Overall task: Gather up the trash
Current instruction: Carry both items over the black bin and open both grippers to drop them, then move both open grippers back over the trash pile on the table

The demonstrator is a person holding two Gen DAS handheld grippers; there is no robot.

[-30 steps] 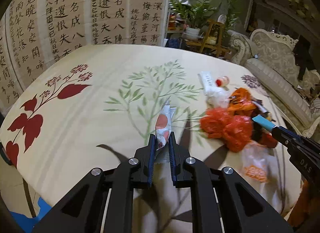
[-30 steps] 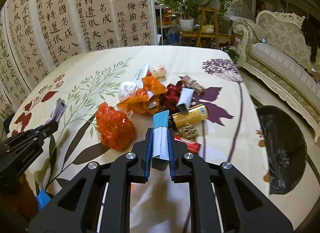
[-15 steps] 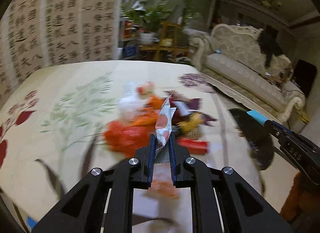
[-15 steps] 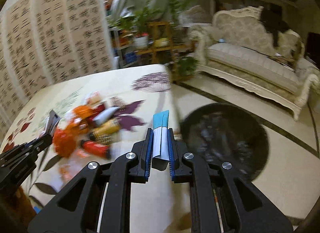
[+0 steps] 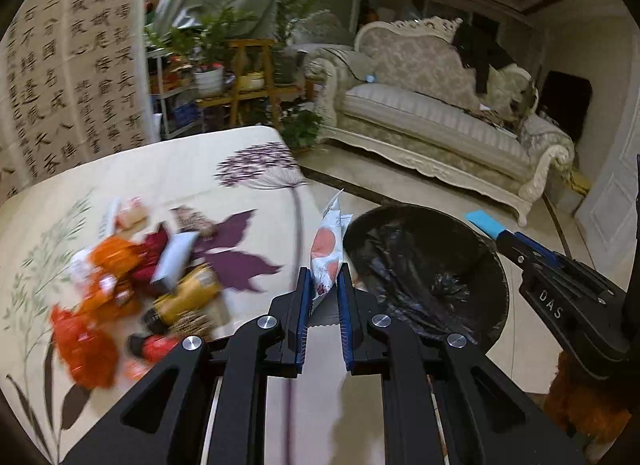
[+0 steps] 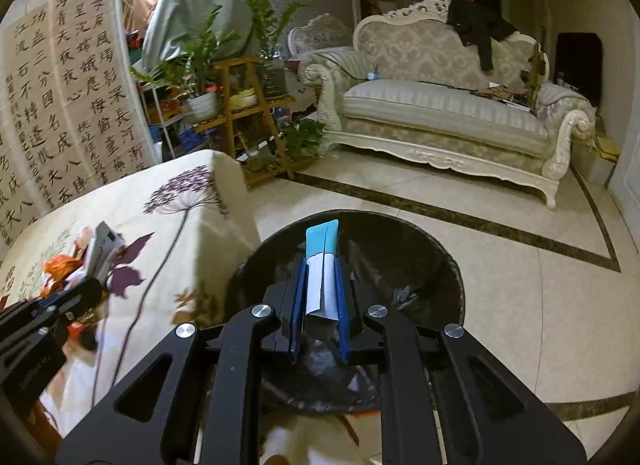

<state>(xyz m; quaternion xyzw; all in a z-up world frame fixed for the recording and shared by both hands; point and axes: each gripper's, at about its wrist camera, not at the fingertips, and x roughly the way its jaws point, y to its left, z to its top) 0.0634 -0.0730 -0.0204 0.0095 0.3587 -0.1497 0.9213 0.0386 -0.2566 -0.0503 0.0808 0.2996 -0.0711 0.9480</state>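
Observation:
My left gripper [image 5: 323, 285] is shut on a white and orange snack wrapper [image 5: 328, 251], held over the table's right edge beside the black-lined trash bin [image 5: 424, 269]. My right gripper [image 6: 320, 273] is shut on a blue and white carton [image 6: 322, 261], held directly above the bin [image 6: 424, 265]. A pile of trash [image 5: 132, 277] lies on the floral tablecloth [image 5: 192, 173]: orange bags, a red bottle, a yellow can, white packets. The right gripper with the carton also shows in the left wrist view [image 5: 504, 235]; the left gripper shows at the left of the right wrist view [image 6: 90, 265].
A cream sofa [image 6: 440, 113] stands across the tiled floor [image 6: 520, 265]. A wooden plant stand [image 6: 244, 105] with potted plants sits behind the table. A calligraphy screen [image 6: 60, 97] lines the left side.
Both grippers have swung right from over the table toward the bin. The right one now hangs above the bin; the left has reached the table's right edge. Both still hold their items.

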